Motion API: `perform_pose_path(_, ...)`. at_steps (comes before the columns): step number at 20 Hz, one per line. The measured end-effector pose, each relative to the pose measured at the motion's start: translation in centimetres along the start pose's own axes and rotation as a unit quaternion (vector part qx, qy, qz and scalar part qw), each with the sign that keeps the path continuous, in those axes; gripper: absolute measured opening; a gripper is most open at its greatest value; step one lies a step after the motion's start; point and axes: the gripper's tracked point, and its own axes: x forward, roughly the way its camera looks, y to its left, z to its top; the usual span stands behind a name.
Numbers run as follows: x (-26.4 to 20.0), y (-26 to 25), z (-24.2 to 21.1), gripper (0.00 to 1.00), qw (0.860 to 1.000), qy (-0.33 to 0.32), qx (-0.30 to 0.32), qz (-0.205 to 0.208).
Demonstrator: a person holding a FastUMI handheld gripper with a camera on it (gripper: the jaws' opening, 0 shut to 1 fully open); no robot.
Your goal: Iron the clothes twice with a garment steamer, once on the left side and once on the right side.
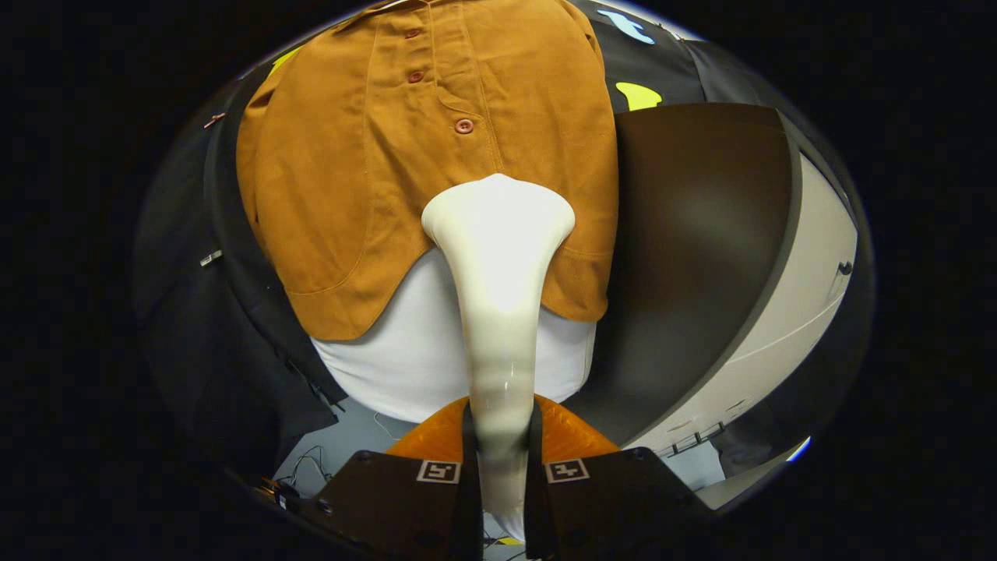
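A glossy, smooth cream plastic garment steamer (498, 257) is clamped between both fingers of the tool (501, 460). Beyond it hangs a matt mustard-brown cloth shirt (374, 179) with shiny reddish plastic buttons (464, 125), over a smooth white cloth underlayer (405, 358). Beside the shirt stands a dark brown table (701, 257) with a satin sheen.

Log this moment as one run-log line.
gripper: shut on steamer | steamer head: at lower hem of brown shirt, near the button line | shirt: over white board | pass: not yet clear
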Motion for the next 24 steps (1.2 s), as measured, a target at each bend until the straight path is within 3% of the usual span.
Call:
perform_pose_path(6,-5.9,2.5,2.1,0.25,1.000,-0.024,-0.006,0.017)
perform_pose_path(13,-12.8,5.7,9.5,0.24,0.995,-0.085,-0.030,0.030)
perform_pose_path(24,-15.2,11.9,22.2,0.24,0.982,-0.176,-0.051,0.037)
